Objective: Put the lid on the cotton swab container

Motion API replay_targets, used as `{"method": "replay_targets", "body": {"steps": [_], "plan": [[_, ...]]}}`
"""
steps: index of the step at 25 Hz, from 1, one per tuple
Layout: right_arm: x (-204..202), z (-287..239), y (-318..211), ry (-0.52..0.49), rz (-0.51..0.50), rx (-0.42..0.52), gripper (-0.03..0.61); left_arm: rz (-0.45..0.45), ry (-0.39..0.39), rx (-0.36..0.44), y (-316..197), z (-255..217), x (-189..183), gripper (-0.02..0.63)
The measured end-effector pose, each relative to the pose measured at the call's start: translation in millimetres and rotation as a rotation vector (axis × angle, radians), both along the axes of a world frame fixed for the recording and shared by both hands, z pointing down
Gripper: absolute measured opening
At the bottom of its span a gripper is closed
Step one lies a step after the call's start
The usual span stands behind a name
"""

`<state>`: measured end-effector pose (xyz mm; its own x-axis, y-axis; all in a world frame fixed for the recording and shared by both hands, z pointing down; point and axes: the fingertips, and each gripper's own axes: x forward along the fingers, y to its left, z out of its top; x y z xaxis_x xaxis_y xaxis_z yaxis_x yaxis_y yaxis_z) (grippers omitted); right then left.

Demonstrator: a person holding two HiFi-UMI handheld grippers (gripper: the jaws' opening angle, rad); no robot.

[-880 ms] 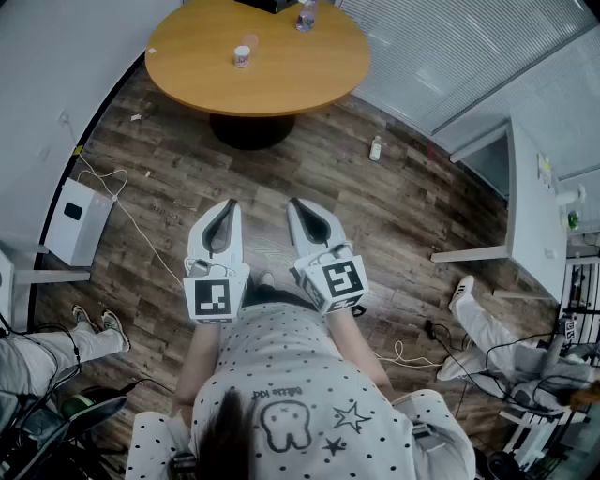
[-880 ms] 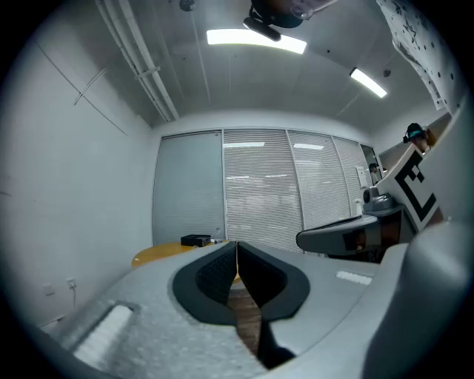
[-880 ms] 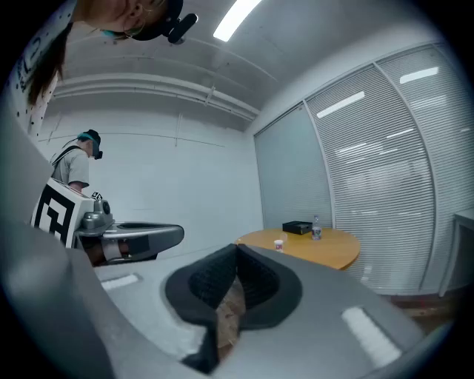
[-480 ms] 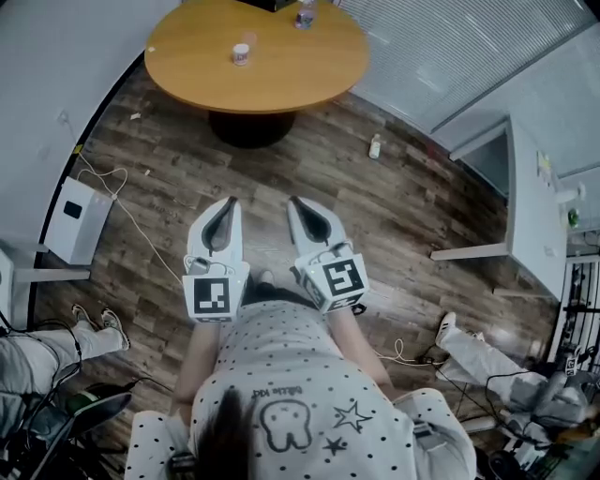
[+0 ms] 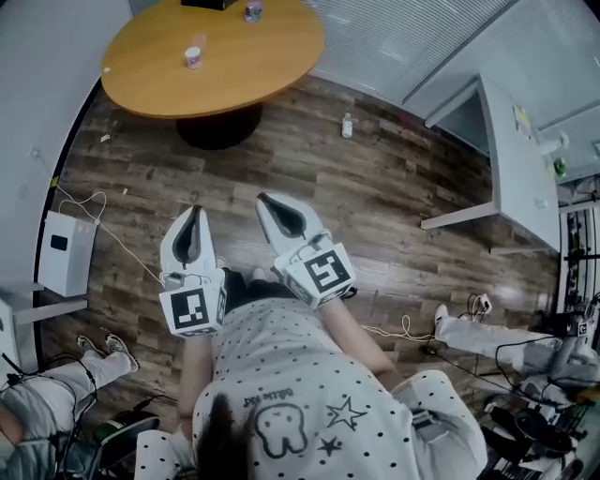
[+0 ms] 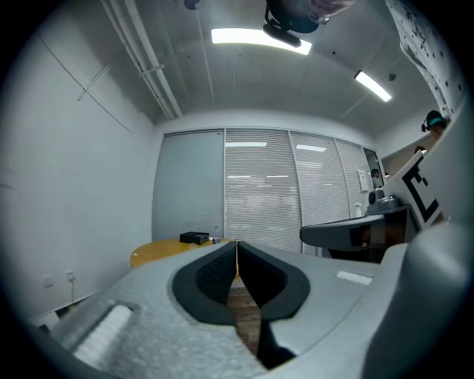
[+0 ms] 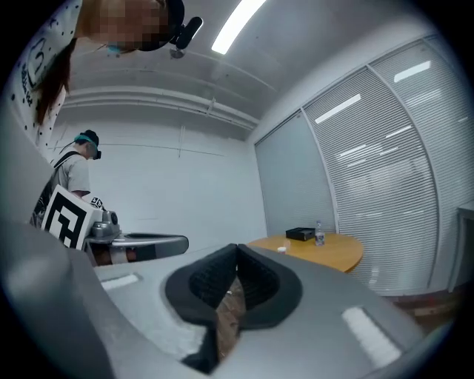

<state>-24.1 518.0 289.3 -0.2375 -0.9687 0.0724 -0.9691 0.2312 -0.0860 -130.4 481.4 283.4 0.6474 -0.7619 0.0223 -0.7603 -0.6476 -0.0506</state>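
A small white cotton swab container [image 5: 193, 58] stands on the round wooden table [image 5: 253, 66] at the top left of the head view, far from both grippers. Its lid cannot be made out. My left gripper [image 5: 194, 214] and right gripper [image 5: 265, 201] hang side by side over the wood floor, in front of the person's body. Both are shut with nothing between their jaws. In the right gripper view the table [image 7: 333, 255] lies ahead to the right, with the tiny container [image 7: 281, 249] on it. The left gripper view shows the table's edge [image 6: 152, 254] past the shut jaws.
A black box [image 5: 210, 4] and a clear bottle [image 5: 253, 10] stand at the table's far side. A small bottle [image 5: 347, 126] stands on the floor near the blinds. A white box [image 5: 64, 253] with cables lies left, a grey desk [image 5: 511, 159] right. Other people's legs show at both lower corners.
The view has swung: table and floor slid left and up in the picture. Both grippers shifted left with it, the right one now tilted more. Both stay shut and empty.
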Motion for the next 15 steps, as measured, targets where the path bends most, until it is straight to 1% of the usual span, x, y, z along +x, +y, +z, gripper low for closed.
{"method": "replay_targets", "body": {"steps": [3, 6, 11, 15], "plan": [[-2.3, 3.6, 7.6, -0.007, -0.026, 0.016, 0.003, 0.014, -0.002, -0.015, 8.8, 5.2, 4.8, 0.015], [-3.1, 3.7, 11.0, -0.003, -0.041, 0.030, 0.004, 0.038, -0.004, -0.009, 10.9, 3.0, 14.0, 0.015], [3.2, 7.7, 22.1, -0.009, -0.035, -0.009, 0.005, 0.057, -0.004, -0.022, 19.8, 1.6, 26.0, 0.014], [8.5, 15.9, 18.3, -0.006, -0.031, -0.036, 0.005, 0.046, -0.016, -0.036, 16.5, 8.0, 26.2, 0.015]]}}
